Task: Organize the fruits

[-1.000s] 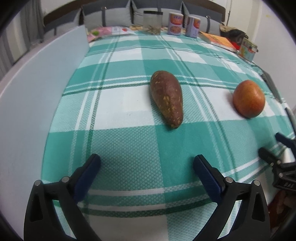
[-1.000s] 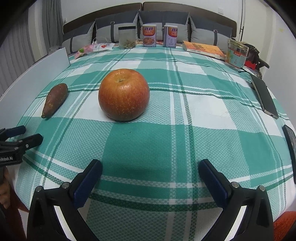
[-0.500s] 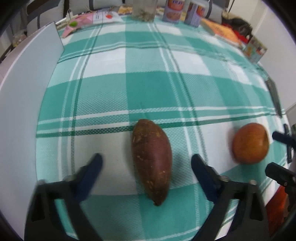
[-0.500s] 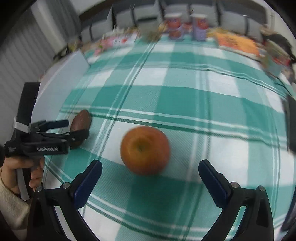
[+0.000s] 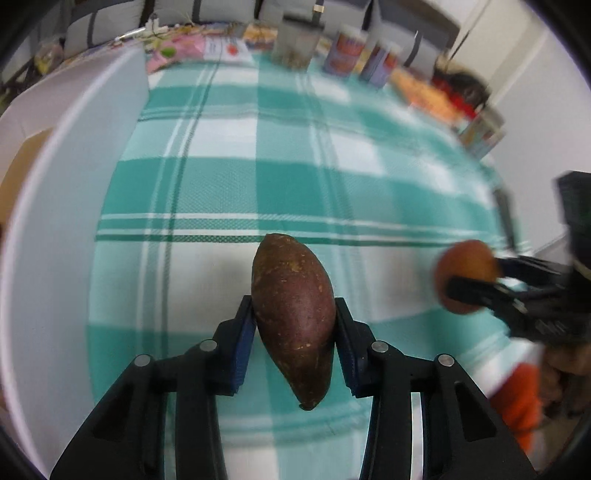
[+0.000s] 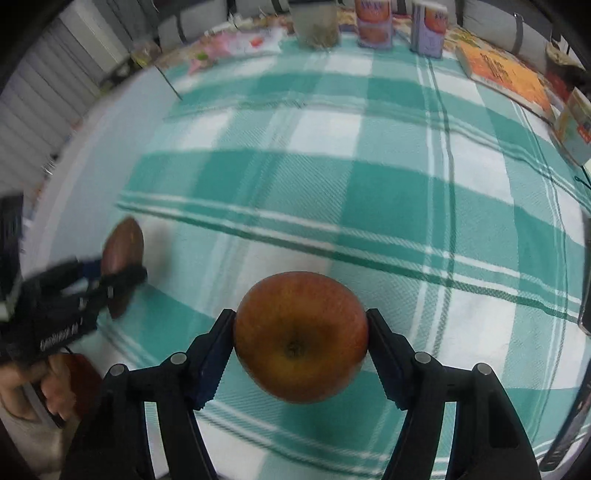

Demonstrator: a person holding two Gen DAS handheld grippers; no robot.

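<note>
My left gripper [image 5: 294, 325] is shut on a brown-red sweet potato [image 5: 293, 314], with a blue pad on each side of its middle. It also shows in the right wrist view [image 6: 122, 254], held by the left gripper [image 6: 110, 284]. My right gripper [image 6: 301, 332] is shut on a red-orange apple [image 6: 301, 336], stem end facing the camera. The apple also shows blurred in the left wrist view [image 5: 465, 273], between the right gripper's fingers [image 5: 476, 288]. Both sit over the green-and-white checked cloth [image 6: 369, 206].
A white board [image 5: 55, 221] runs along the cloth's left side. At the far edge stand a glass jar [image 6: 316, 22], two printed cartons [image 6: 373, 22], a book [image 6: 502, 74] and snack packets [image 6: 236, 44]. A small box [image 6: 576, 122] and a dark phone [image 6: 585, 310] lie at the right.
Both grippers moved forward and down over their fruit and shut: the left on the sweet potato, the right on the apple. They were open half a second ago.
</note>
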